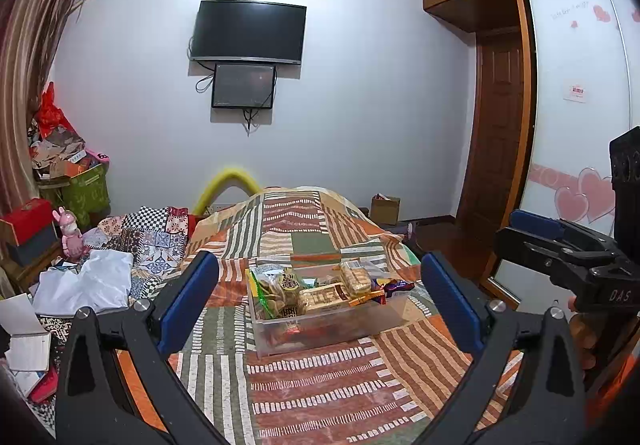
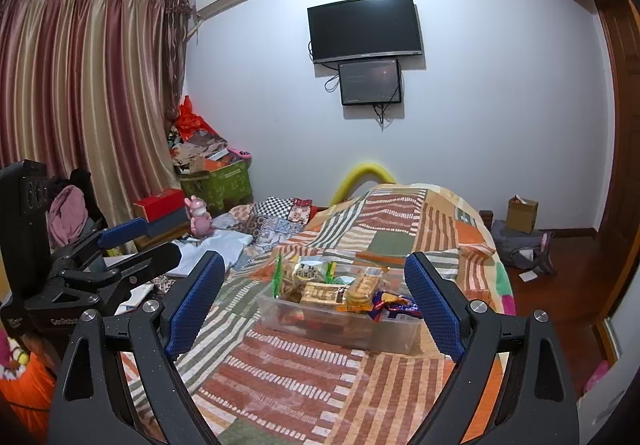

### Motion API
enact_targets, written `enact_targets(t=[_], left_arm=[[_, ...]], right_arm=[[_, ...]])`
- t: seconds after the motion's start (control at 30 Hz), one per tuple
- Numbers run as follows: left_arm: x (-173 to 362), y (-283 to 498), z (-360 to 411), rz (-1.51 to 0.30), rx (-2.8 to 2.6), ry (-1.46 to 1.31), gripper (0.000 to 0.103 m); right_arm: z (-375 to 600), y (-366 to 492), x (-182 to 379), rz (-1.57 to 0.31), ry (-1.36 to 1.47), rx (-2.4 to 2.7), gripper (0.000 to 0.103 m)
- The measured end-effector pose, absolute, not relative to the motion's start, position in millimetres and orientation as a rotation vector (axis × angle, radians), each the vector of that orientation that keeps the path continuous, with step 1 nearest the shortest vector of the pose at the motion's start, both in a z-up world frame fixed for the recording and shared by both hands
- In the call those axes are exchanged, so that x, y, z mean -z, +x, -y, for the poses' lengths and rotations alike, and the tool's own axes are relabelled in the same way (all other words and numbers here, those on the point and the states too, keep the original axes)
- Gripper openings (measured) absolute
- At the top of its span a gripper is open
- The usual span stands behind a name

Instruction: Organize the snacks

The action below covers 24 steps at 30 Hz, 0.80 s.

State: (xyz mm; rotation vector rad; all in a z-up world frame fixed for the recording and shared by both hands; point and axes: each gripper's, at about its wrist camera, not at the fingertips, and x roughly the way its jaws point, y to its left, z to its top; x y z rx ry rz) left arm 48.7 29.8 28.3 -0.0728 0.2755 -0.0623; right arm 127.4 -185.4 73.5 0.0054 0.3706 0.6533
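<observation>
A clear plastic bin [image 1: 320, 329] [image 2: 396, 337] full of snacks stands on the patterned bedspread [image 1: 320, 397] [image 2: 288, 385]. Inside lie a bag of round crackers [image 1: 272, 289] [image 2: 288, 285], a gold wafer pack [image 1: 324, 297] [image 2: 324, 293], a biscuit pack [image 1: 356, 277] [image 2: 364, 285] and purple-wrapped sweets [image 1: 394, 286] [image 2: 390, 303]. My left gripper [image 1: 320, 285] is open and empty, its blue pads well short of the bin. My right gripper [image 2: 316, 285] is likewise open and empty, short of the bin. Each gripper shows at the edge of the other's view, the right one [image 1: 532, 227] and the left one [image 2: 140, 241].
A patchwork quilt [image 1: 152, 237] and white cloth [image 1: 92, 281] lie left of the bin. Boxes, a pink toy rabbit [image 2: 200, 217] and a green crate [image 2: 216, 185] crowd the left wall by the curtains. A cardboard box [image 2: 522, 213] sits on the floor beyond the bed's right side.
</observation>
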Motion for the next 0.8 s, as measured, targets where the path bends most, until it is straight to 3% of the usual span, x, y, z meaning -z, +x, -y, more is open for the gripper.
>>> enact_targets(t=[0.8], left_arm=[[-25.2, 49.8, -28.0, -0.279, 0.066, -0.085, 0.102]], right_arm=[[186.9, 126.2, -73.5, -0.371, 0.01, -0.657, 0.09]])
